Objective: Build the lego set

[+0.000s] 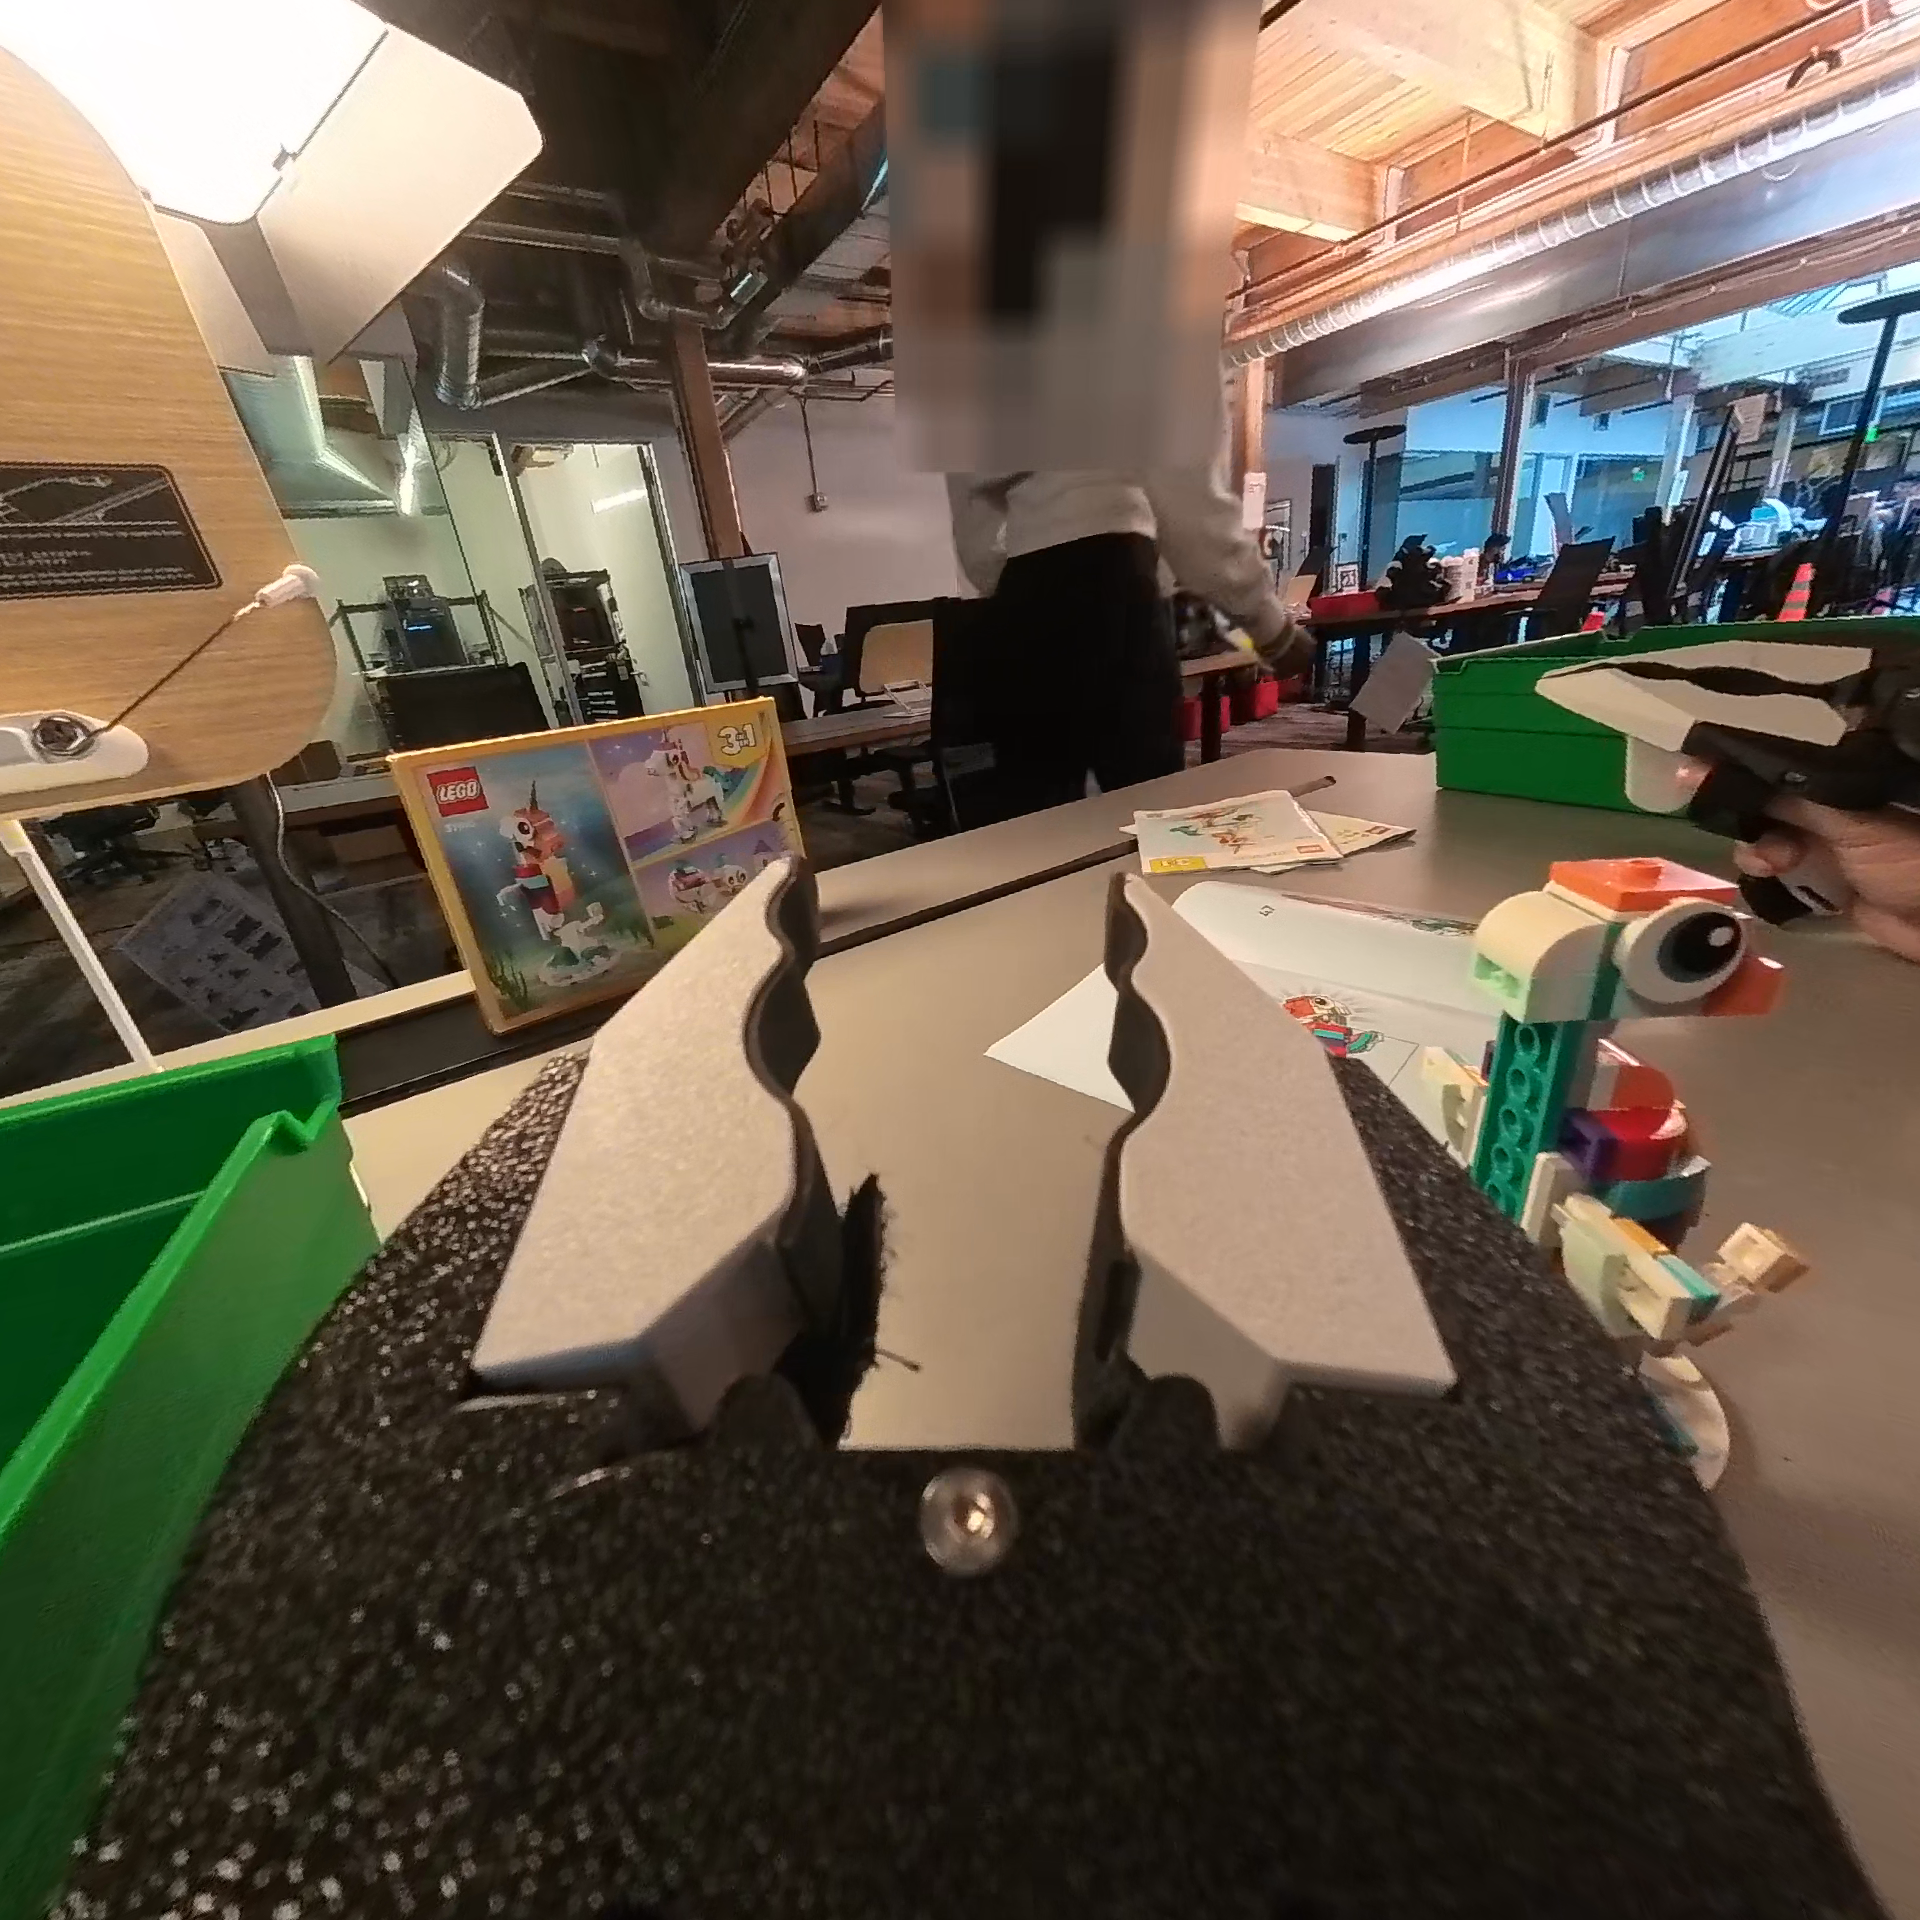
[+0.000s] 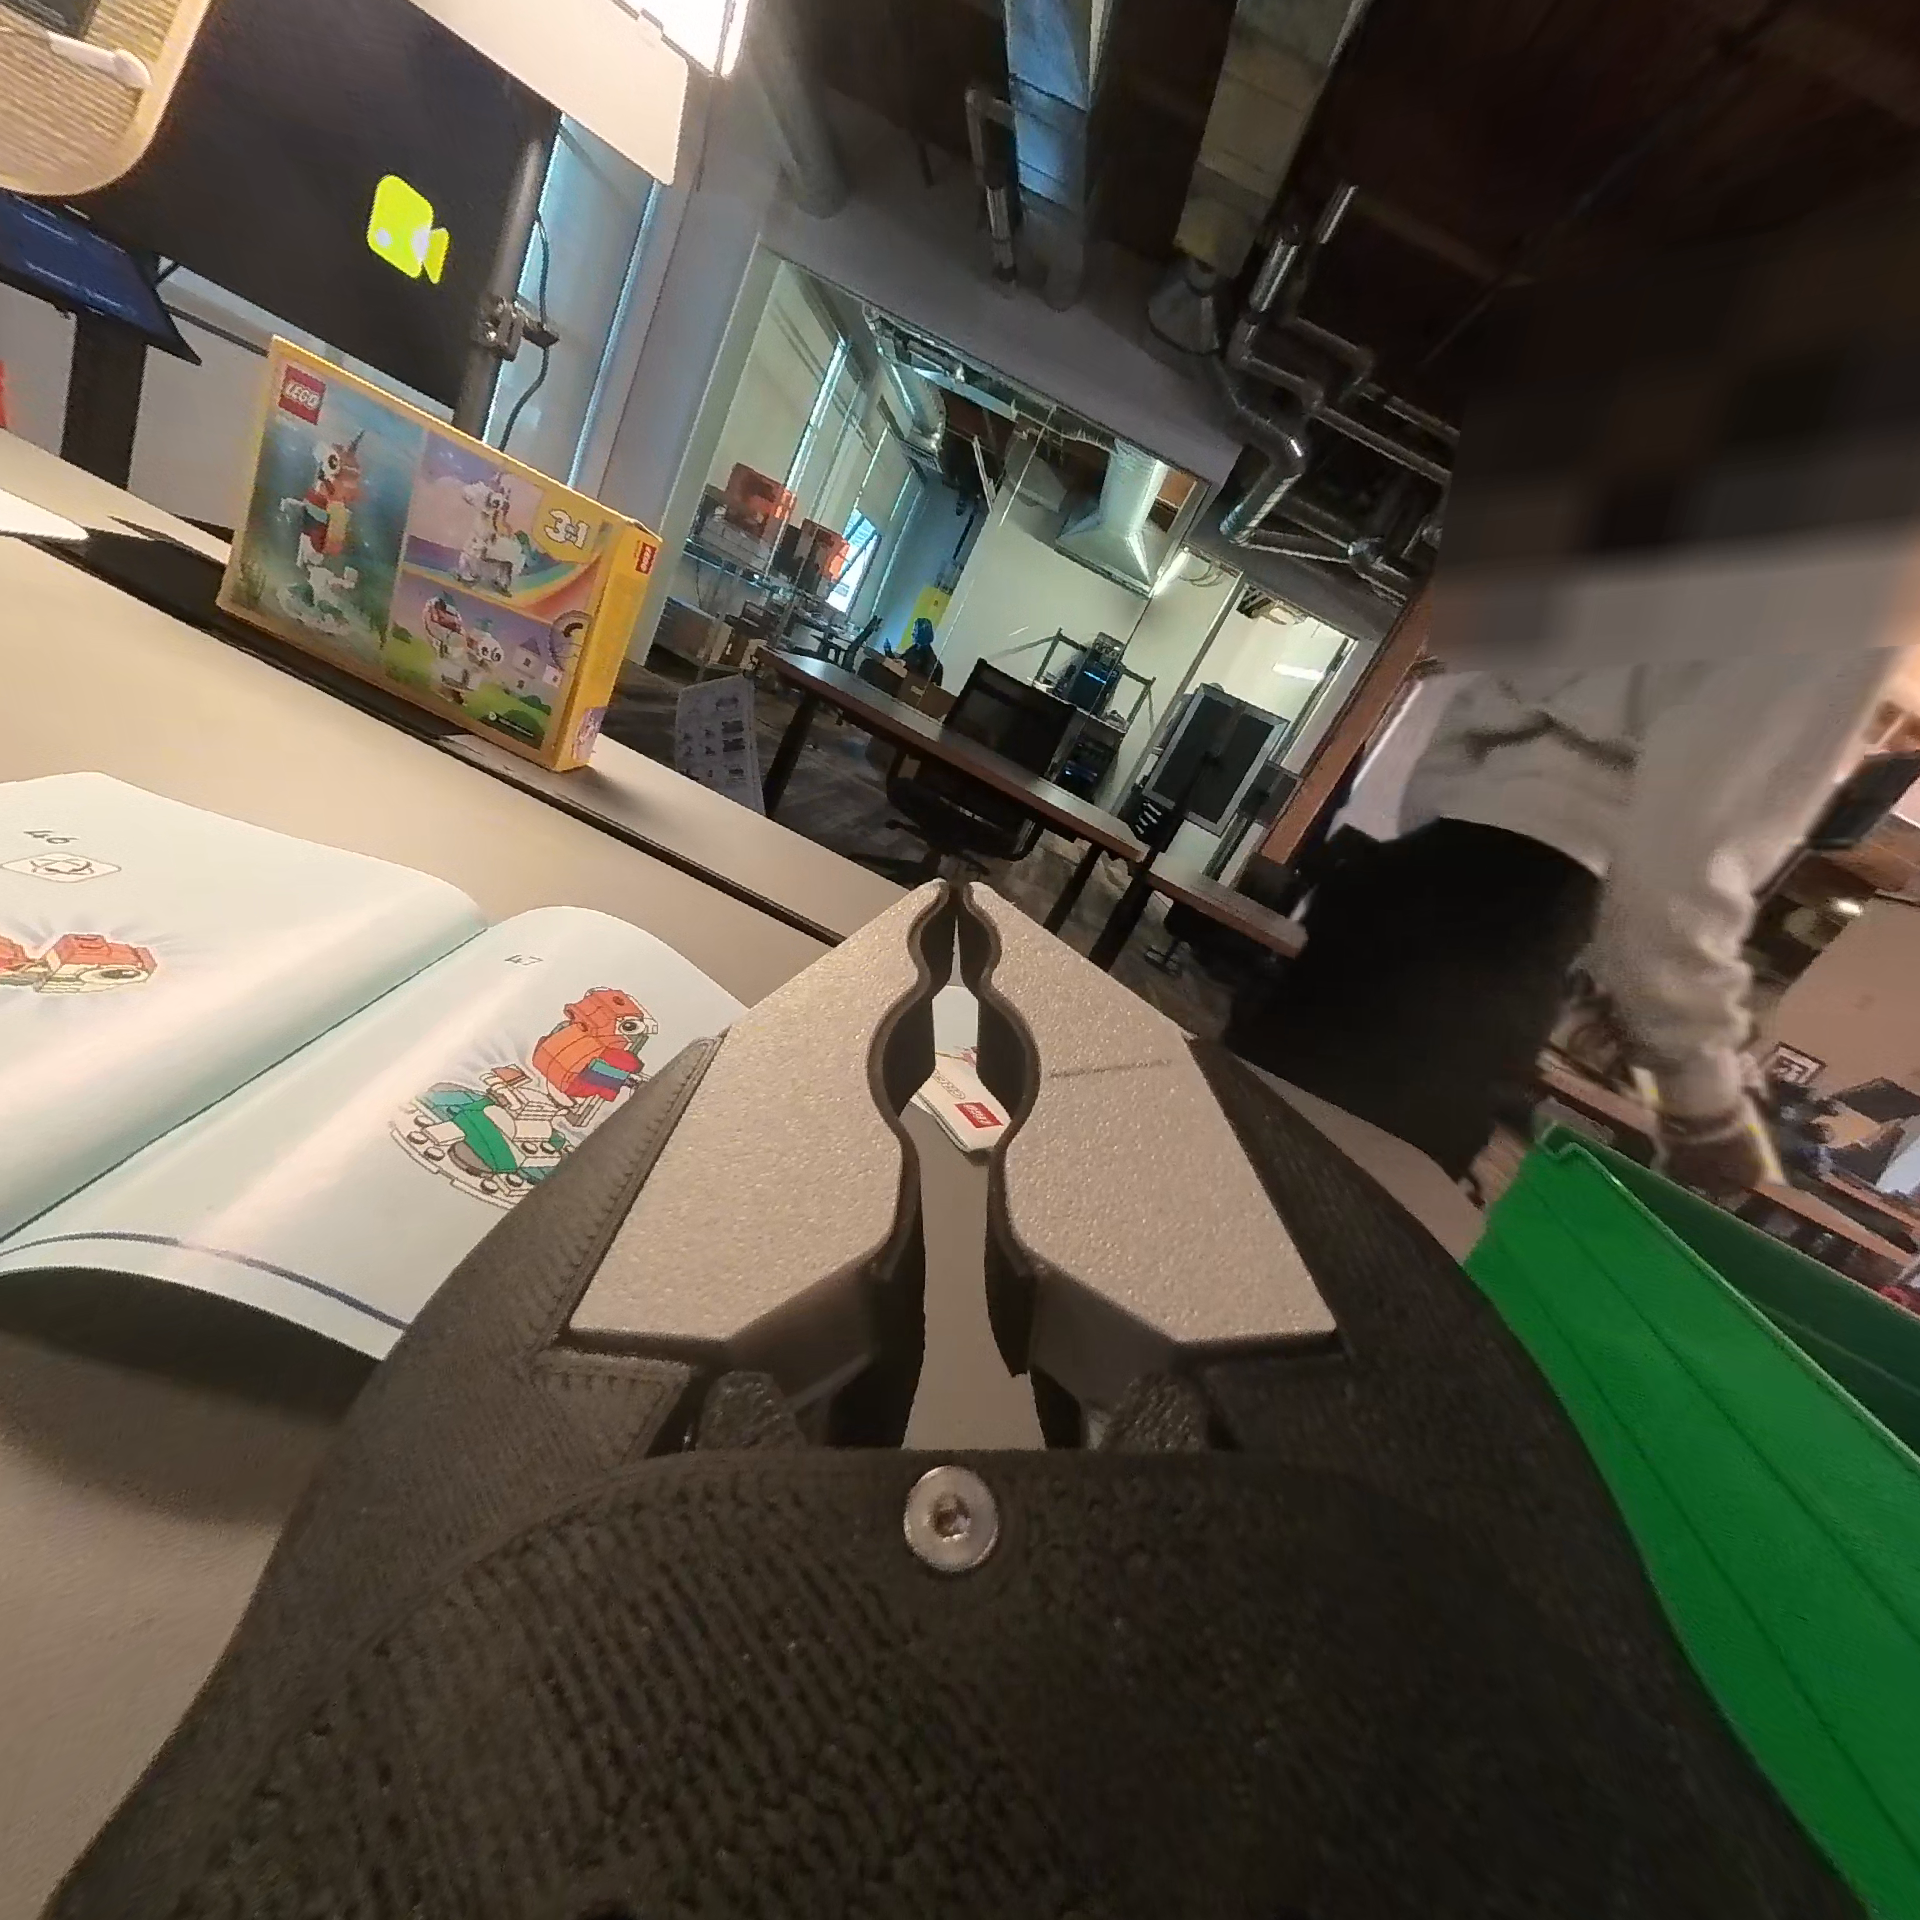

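Progress looks far along, judging by the model [image 1: 1590, 1122]: it stands upright on the tabletop [image 1: 1039, 1122] just to the right of the left tool [image 1: 961, 977], with a teal neck, a white head with a big eye, an orange top plate and beak, a red and purple body and small white limbs. The left tool is spread wide and holds nothing; the tabletop shows between its fingers [image 1: 727, 1091]. A green bin [image 1: 156, 1247] sits near its left side, and whether any bricks lie in it I cannot tell. The right tool [image 2: 958, 914] is pressed together at the tips and seems empty, beside another green bin [image 2: 1683, 1403]. The booklet [image 2: 260, 1018] lies open just behind the model, at a page that shows a nearly finished figure, so I judge only few steps are left, perhaps the base or small details. More leaflets [image 1: 1247, 831] lie farther back. The box [image 1: 603, 862] stands at the far edge of the tabletop, and a person [image 1: 1091, 644] is behind it.
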Available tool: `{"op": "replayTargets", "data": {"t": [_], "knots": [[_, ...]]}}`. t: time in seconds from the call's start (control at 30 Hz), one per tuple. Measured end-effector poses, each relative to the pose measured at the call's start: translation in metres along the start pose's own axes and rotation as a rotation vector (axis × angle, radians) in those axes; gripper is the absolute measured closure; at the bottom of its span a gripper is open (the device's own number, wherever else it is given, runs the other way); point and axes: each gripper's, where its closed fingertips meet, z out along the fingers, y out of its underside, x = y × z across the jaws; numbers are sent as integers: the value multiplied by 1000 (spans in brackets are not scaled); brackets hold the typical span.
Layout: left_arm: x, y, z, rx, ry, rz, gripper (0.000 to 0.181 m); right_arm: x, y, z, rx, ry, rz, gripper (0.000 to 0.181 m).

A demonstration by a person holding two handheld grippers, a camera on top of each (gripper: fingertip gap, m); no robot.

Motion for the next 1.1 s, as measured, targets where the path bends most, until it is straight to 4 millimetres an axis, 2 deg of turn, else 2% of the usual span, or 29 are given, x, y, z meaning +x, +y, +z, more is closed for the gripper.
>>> {"op": "replayTargets", "data": {"t": [0.2, 0.33, 0.4, 0.53, 0.6, 0.67, 0.73, 0.87, 1.0, 1.1], "knots": [[3, -6, -1, 17, 37, 13, 132, -9, -7, -1, 22, -29, -49, 181], [21, -15, -7, 16, 220, 26, 138, -30, -22, -5, 49, -80, -114, 181], [31, -15, -18, -17, 302, 50, 133, -57, -44, -14, 109, -170, -115, 179], [54, -14, -49, -62, 380, -95, 117, -145, -87, -44, 217, -584, -29, 168], [64, -15, -59, -89, 374, -144, 111, -171, -99, -52, 229, -706, 16, 162], [72, -9, -63, -148, 343, -124, 115, -190, -108, -56, 243, -773, 34, 160], [81, 4, -65, -229, 330, -81, 120, -214, -111, -64, 205, -887, 80, 154], [92, 27, -65, -351, 314, -100, 130, -256, -97, -78, -26, -1046, 186, 127], [93, 28, -63, -364, 316, -108, 142, -276, -92, -79, -124, -1006, 149, 127], [95, 34, -62, -399, 314, -83, 146, -284, -97, -78, -158, -976, 182, 128]]}}
